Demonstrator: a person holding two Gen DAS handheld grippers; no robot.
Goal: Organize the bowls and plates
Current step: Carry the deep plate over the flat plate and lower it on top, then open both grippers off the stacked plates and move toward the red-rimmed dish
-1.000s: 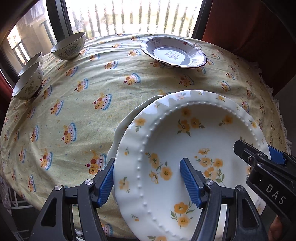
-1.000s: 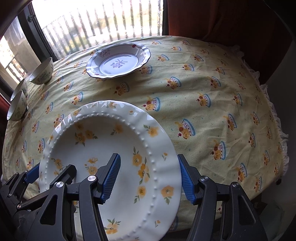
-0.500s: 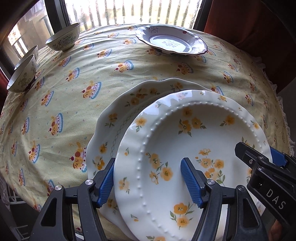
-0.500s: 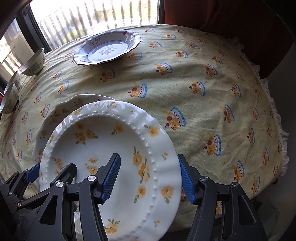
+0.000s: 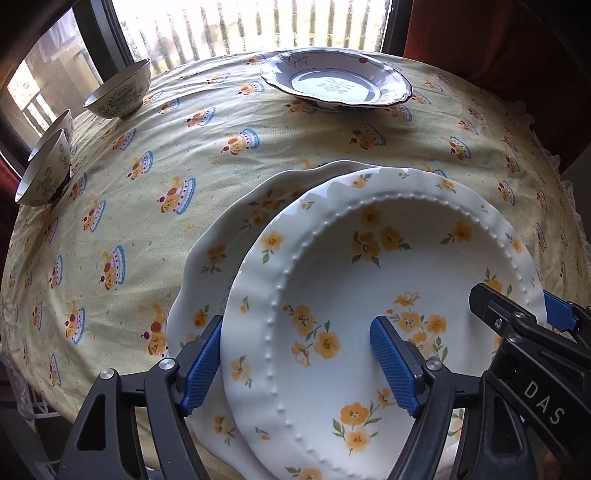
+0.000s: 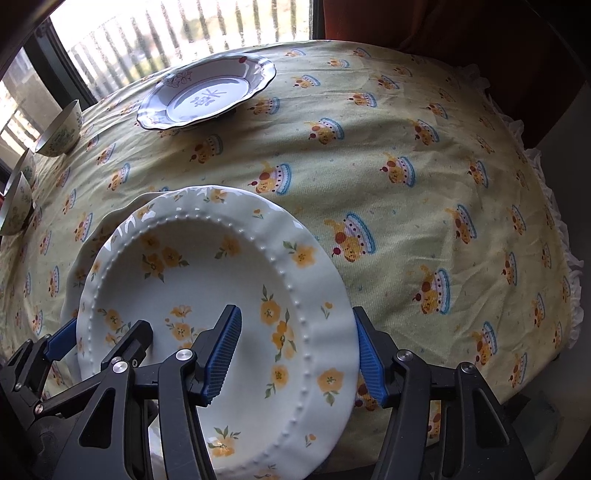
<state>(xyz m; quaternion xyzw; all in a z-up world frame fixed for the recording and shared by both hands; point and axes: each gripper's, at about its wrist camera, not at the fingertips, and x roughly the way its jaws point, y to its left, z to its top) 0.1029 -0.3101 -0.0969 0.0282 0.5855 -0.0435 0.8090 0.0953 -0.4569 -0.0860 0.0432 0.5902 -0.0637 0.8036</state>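
Beaded plate (image 5: 388,295) with yellow flowers sits on top of a second, scalloped flowered plate (image 5: 218,258), offset so the lower one shows as a crescent on its left and far sides. Both lie close to the near edge of the worktop (image 5: 258,147).

Left tongs (image 5: 306,365) straddle the beaded plate's left rim, one blue pad outside the rim, the other over the plate's well. Its jaws have just been opening; the rim is between them, and the inner pad shows daylight from the plate surface. Whether the outer pad touches the rim, cannot tell.

Right tongs (image 6: 295,354) straddle the opposite rim the same way, jaws part spread; the outer pad sits against the rim's edge, but the inner one stands clear, so no pinch seen.

Open room: broad bare stretch of the cupcake-print cloth (image 6: 424,184) to the right of the stack and across the middle, out to the frilled right edge.

Count, plates: three. The third, a purple-and-white dish (image 5: 336,83), stands alone near the far edge by the window (image 5: 258,29).

Count, bowls: three, patterned, along the far left edge. One bowl (image 5: 118,92) stands apart; the other two (image 5: 44,166) are close together, one partly behind the other.
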